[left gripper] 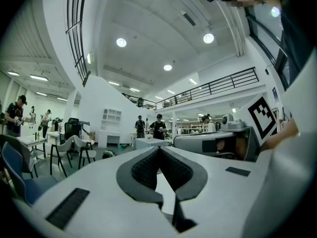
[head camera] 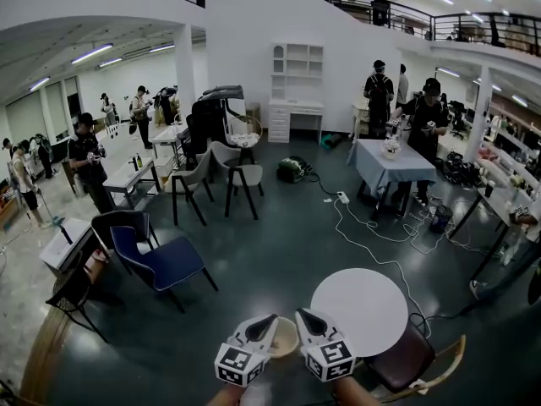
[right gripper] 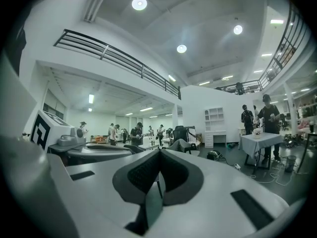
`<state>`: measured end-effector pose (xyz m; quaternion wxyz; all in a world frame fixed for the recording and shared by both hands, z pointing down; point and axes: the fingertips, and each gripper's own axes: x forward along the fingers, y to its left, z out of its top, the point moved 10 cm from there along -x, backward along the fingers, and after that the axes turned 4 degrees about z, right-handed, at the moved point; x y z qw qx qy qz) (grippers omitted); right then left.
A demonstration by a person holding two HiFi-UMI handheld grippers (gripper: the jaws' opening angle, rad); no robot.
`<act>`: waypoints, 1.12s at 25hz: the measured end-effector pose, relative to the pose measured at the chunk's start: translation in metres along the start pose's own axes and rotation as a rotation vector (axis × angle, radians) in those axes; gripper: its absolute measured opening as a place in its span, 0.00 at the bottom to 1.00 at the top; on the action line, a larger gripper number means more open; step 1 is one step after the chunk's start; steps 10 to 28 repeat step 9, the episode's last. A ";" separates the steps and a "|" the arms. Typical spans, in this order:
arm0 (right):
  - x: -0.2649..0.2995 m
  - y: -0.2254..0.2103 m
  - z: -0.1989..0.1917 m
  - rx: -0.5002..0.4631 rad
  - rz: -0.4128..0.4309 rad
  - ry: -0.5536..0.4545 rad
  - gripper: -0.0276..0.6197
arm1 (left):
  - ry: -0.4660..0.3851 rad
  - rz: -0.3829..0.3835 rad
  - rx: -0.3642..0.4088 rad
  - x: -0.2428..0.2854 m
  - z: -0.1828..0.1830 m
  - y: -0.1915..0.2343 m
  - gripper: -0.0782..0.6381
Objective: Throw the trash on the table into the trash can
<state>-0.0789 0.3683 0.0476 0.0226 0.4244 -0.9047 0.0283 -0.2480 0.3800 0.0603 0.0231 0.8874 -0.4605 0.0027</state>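
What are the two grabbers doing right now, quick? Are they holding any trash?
Left gripper: closed, holding nothing.
Right gripper: closed, holding nothing.

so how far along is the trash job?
Done: hard to say; the table shows no trash on its top. In hand: nothing; the left claw and right claw are both shut and empty, held level beside the table. Left: no trash is in view to pick up; the tan round thing between the claws may be the can, unclear.
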 end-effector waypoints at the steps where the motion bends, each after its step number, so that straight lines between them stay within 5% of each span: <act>1: -0.004 0.001 0.002 -0.003 0.000 -0.001 0.07 | -0.002 -0.002 0.001 -0.001 0.002 -0.004 0.13; 9: -0.040 -0.011 0.008 -0.003 0.009 -0.010 0.07 | -0.019 -0.007 0.008 0.006 0.009 -0.045 0.13; 28: -0.040 -0.011 0.008 -0.003 0.009 -0.010 0.07 | -0.019 -0.007 0.008 0.006 0.009 -0.045 0.13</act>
